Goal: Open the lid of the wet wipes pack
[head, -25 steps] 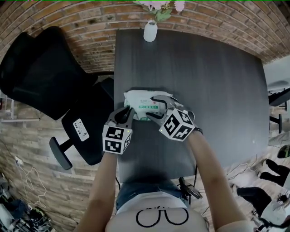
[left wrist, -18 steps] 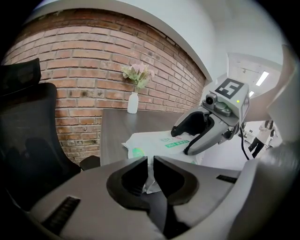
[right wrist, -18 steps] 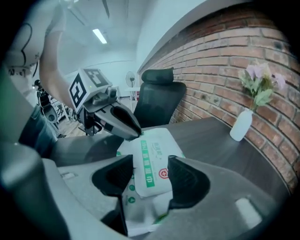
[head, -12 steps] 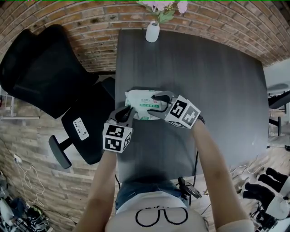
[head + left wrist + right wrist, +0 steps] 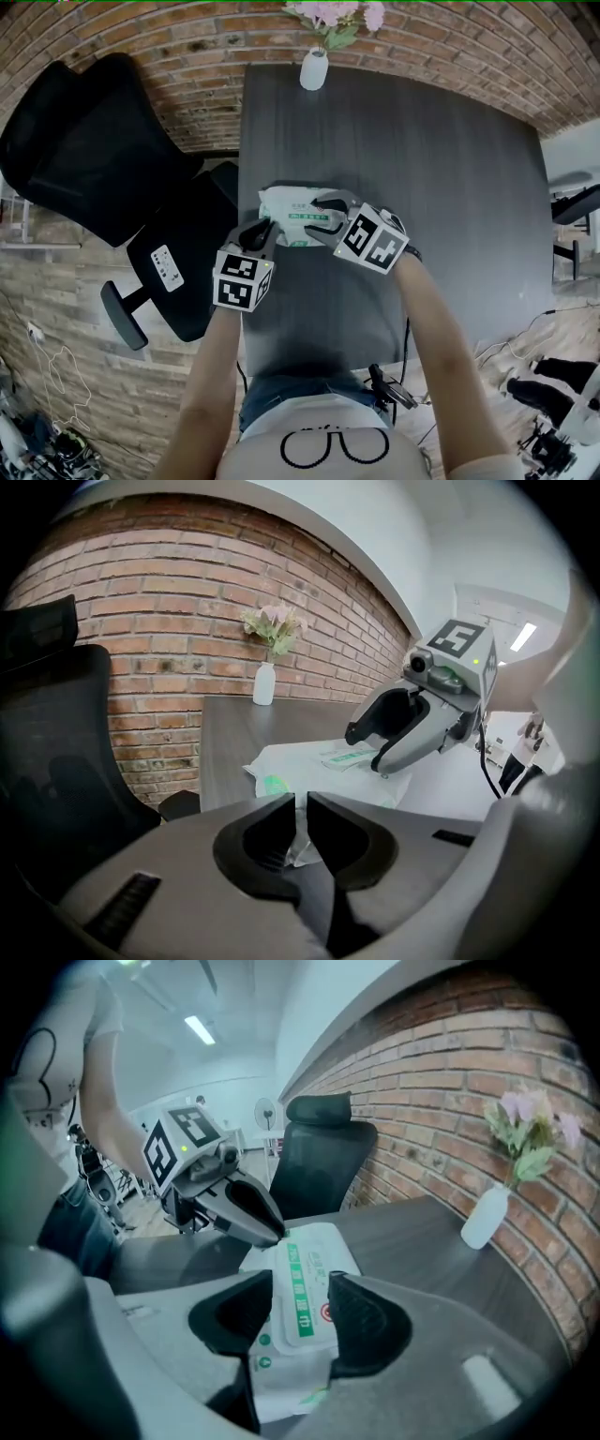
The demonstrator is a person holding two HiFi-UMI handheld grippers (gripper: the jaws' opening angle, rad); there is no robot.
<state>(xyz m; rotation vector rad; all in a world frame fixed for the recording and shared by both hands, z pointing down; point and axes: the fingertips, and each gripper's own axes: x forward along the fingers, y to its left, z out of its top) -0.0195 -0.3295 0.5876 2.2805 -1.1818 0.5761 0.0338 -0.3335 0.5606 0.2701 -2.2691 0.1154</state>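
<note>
Left gripper (image 5: 300, 797): jaws almost together, only a thin slit, clamped on the crimped near end of the wet wipes pack (image 5: 314, 766). A strip of white wrapper sits pinched in the slit. The rest of the pack lies flat on the dark table (image 5: 225, 724), just ahead of the jaw tips.

Right gripper (image 5: 300, 1277): jaws apart at a medium gap, and they have just been closing. The lid (image 5: 305, 1312), a white flap with a green stripe and a red round mark, lies between them and fills most of the gap. Each pad is just beside a lid edge. Can't see either pad pressing on it, so no grip. The far end of the pack runs out past the tips, and the left gripper's jaws sit on that end.

Head view: the pack (image 5: 291, 211) is near the table's left edge. The left gripper (image 5: 257, 234) is on the pack's near-left end. The right gripper (image 5: 324, 217) comes in from the right over the pack top. The two grippers point toward each other, with the pack between them.

A white vase (image 5: 313, 68) with pink flowers stands well beyond both jaw sets at the table's far edge. A black office chair (image 5: 89, 150) is off the table, out to the left gripper's side.
</note>
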